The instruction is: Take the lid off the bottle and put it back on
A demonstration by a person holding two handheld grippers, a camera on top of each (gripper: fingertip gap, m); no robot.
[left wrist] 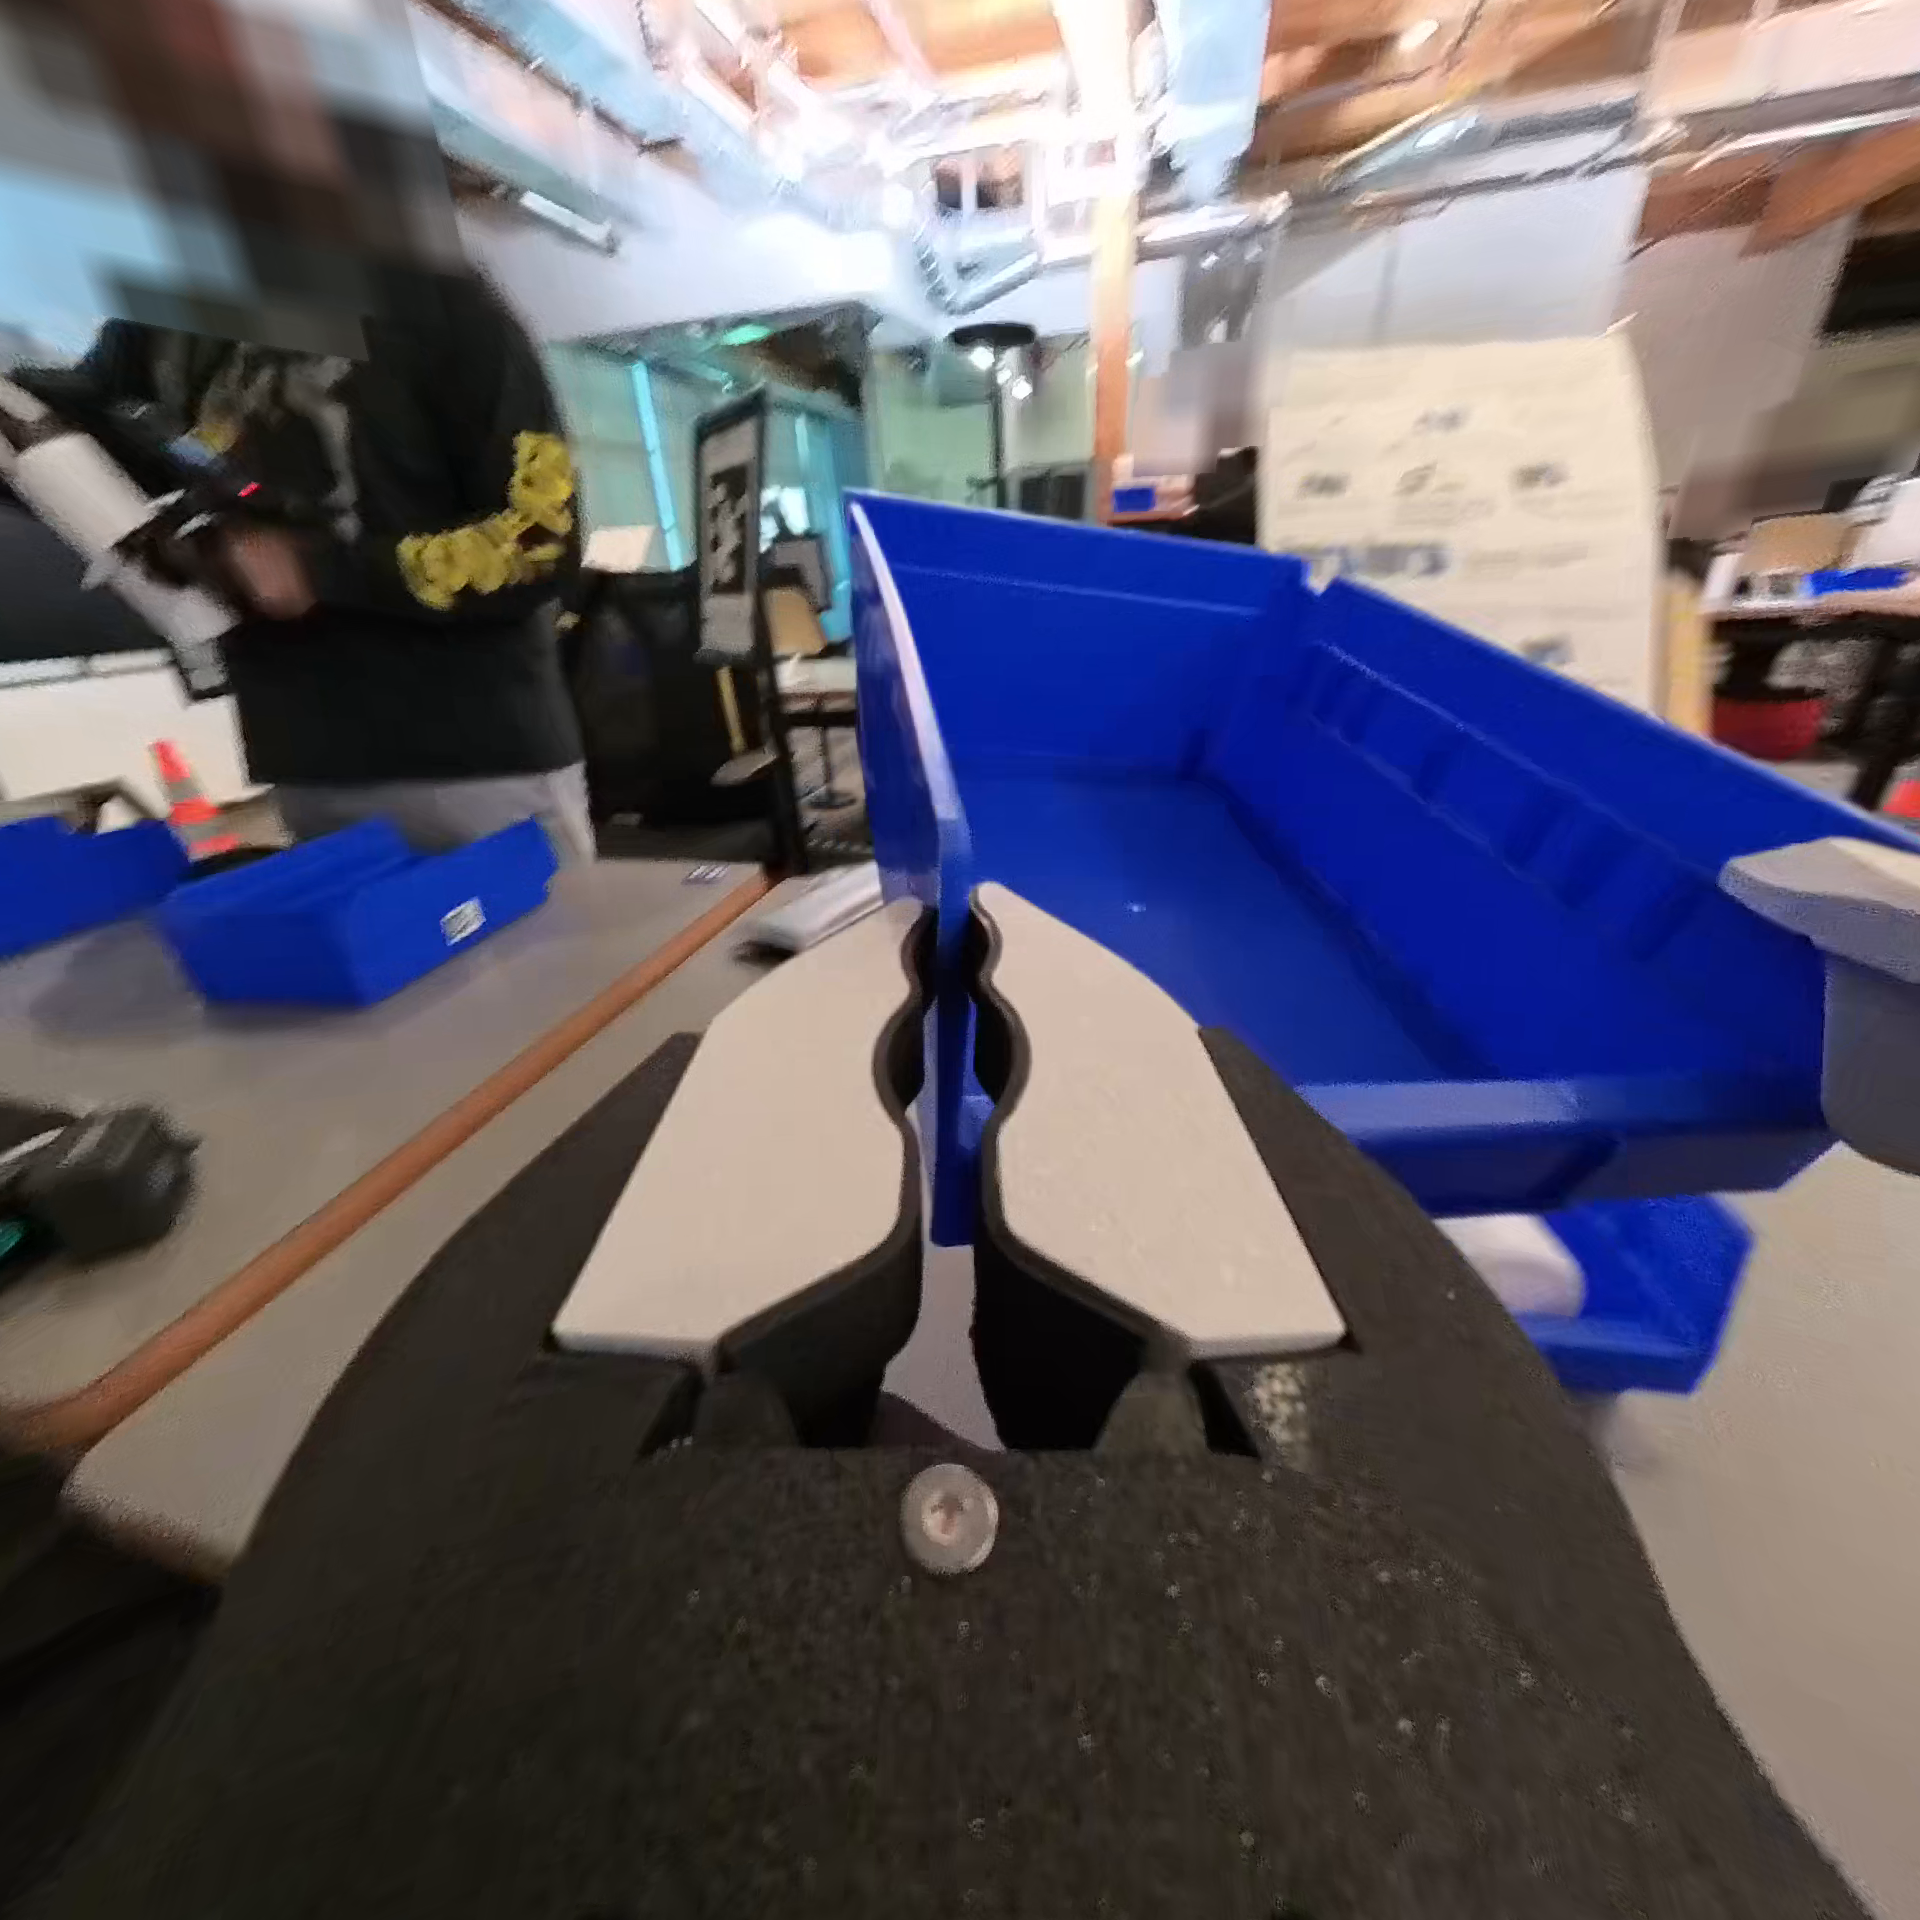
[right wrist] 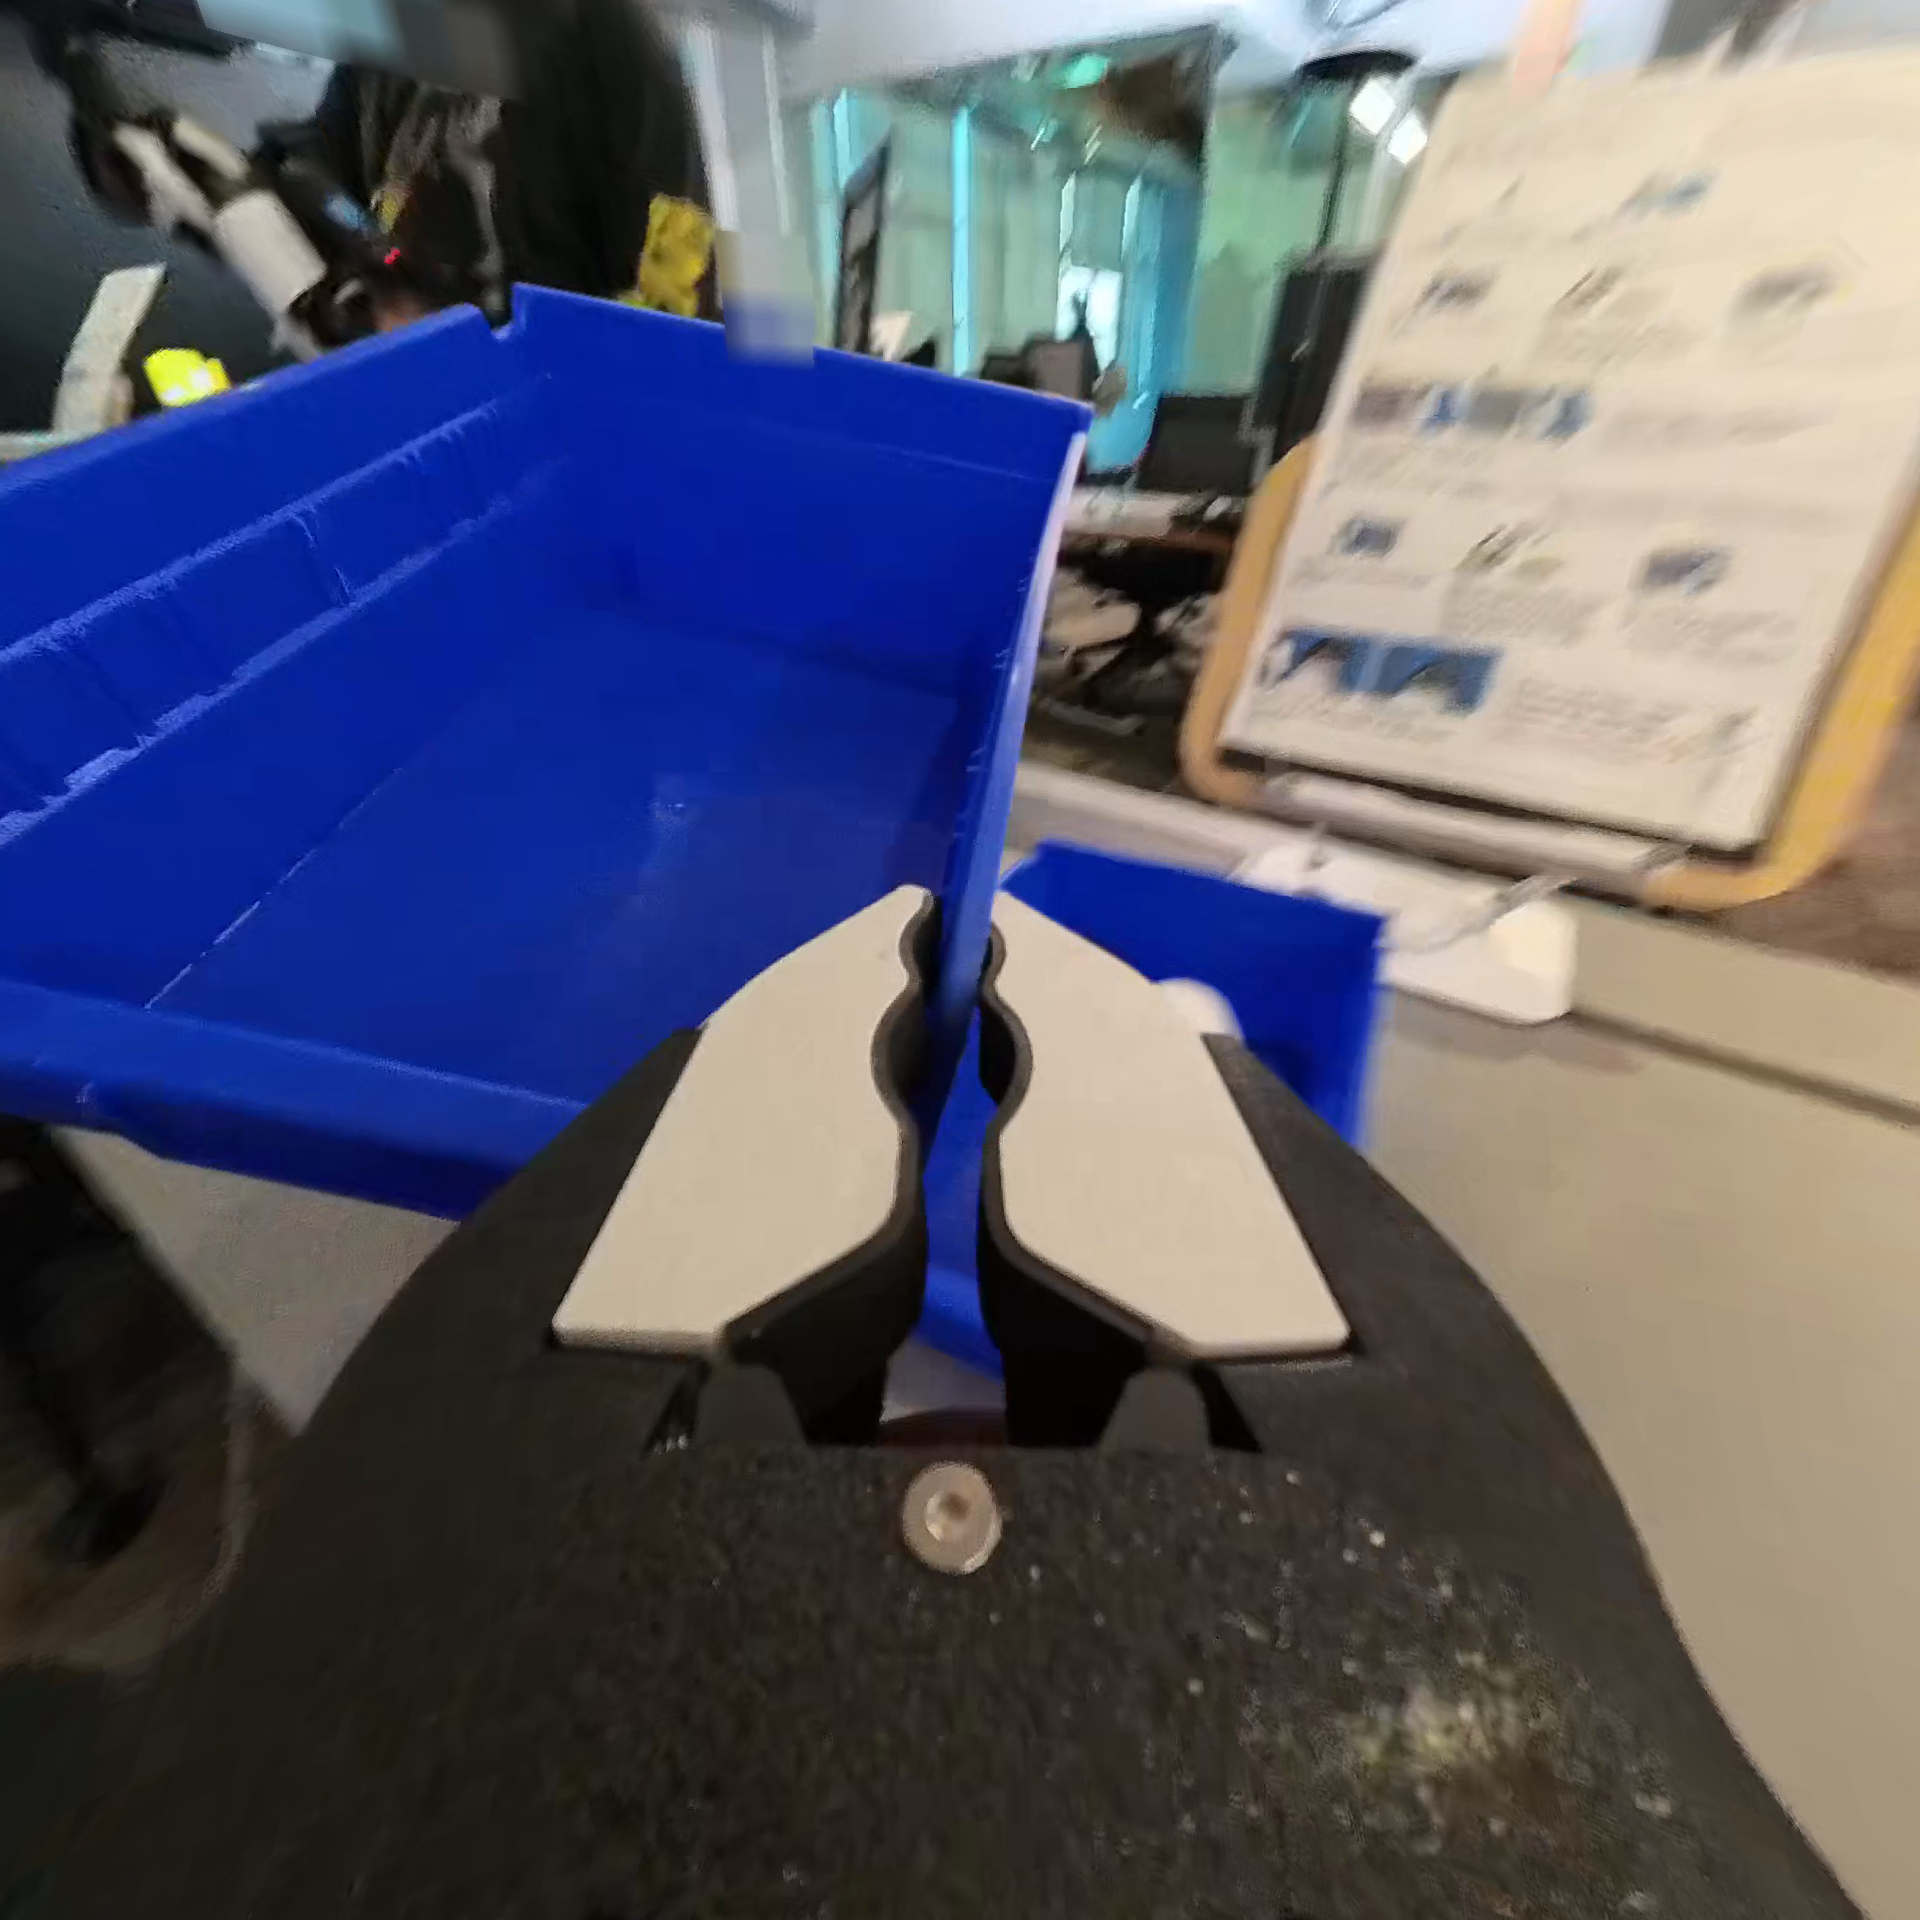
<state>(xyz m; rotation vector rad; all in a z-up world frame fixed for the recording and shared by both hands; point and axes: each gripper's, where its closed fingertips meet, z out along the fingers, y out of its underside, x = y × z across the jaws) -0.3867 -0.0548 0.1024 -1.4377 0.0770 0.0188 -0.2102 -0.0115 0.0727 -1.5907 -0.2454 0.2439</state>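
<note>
I hold a large blue bin (left wrist: 1091, 665) off the grey table, tilted, and its inside is bare. My left gripper (left wrist: 951, 935) is shut on the bin's left side wall, pads pressed on both faces. My right gripper (right wrist: 961, 940) is shut on the bin's (right wrist: 416, 582) right side wall; its grey finger also shows at the right edge of the left wrist view (left wrist: 1839, 904). Under and behind the lifted bin lies a second, smaller blue bin (right wrist: 1278, 966) (left wrist: 1652, 1299) with a blurred white object (right wrist: 1200, 1003) (left wrist: 1517, 1262) in it. I cannot make out a bottle or lid.
A person in a black top (left wrist: 416, 582) stands at the left behind another grey table (left wrist: 260, 1091) with more blue bins (left wrist: 353, 914) and an orange cone (left wrist: 187, 790). A white poster board (right wrist: 1558, 468) leans at the right, with a white box (right wrist: 1496, 945) before it.
</note>
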